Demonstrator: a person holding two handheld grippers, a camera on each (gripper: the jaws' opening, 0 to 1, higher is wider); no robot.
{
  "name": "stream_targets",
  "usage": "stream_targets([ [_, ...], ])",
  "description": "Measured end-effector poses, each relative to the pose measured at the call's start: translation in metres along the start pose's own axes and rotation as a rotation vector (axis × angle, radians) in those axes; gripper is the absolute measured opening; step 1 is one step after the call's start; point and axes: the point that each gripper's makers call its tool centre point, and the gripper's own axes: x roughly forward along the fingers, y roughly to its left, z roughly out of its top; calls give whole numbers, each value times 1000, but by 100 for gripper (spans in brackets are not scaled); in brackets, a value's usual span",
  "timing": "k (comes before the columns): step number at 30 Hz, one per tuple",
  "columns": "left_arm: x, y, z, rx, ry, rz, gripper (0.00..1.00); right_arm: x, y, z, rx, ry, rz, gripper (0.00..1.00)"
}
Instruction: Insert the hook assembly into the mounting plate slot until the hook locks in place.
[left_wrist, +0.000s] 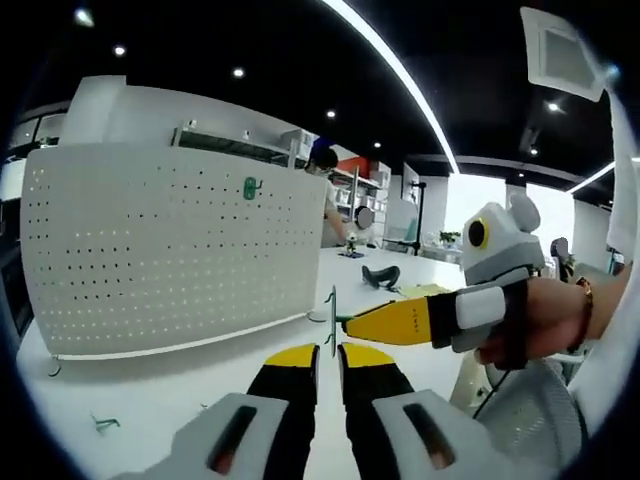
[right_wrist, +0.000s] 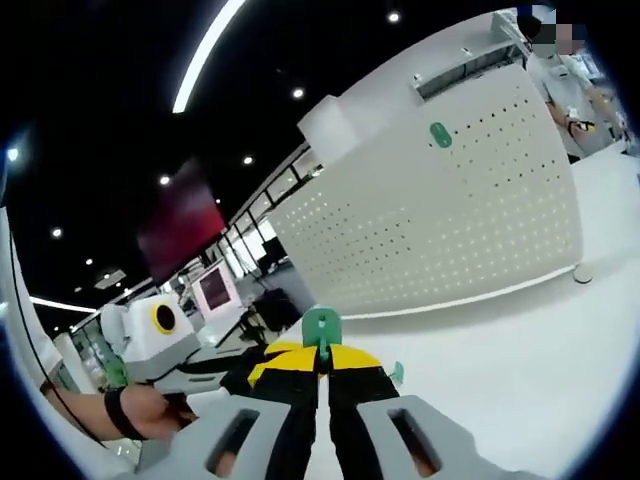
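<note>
Left gripper view: the left gripper (left_wrist: 329, 352) rises from the bottom edge, its yellow-tipped jaws nearly closed on a thin metal hook piece (left_wrist: 331, 318) that stands upright between them. The right gripper (left_wrist: 352, 322) reaches in from the right, held by a hand (left_wrist: 540, 320), and its yellow tip meets the same piece. Beyond them, a white perforated pegboard (left_wrist: 165, 245) stands upright on a white table (left_wrist: 150, 385), with one green hook (left_wrist: 251, 187) mounted near its top edge. Open tabletop lies between the jaws and the board's lower edge. A small green part (left_wrist: 103, 423) lies on the table at lower left.

Right gripper view, tilted: the right gripper (right_wrist: 322, 358) has its jaws closed on a green hook base (right_wrist: 322, 328) that stands above the tips. The pegboard (right_wrist: 440, 215) stands well beyond, its mounted green hook (right_wrist: 440, 134) high up, with bare table (right_wrist: 520, 370) in between. The person's other hand (right_wrist: 150, 408) shows at lower left.
</note>
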Motion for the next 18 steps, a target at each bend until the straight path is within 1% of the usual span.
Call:
stream_targets([
  [4, -3, 3, 0, -3, 5, 3, 12, 3, 0, 2, -27, 6, -6, 1],
  [8, -7, 6, 5, 4, -11, -1, 14, 6, -2, 4, -26, 1, -14, 1],
  [18, -17, 17, 11, -8, -24, 4, 17, 14, -6, 19, -68, -5, -45, 1],
])
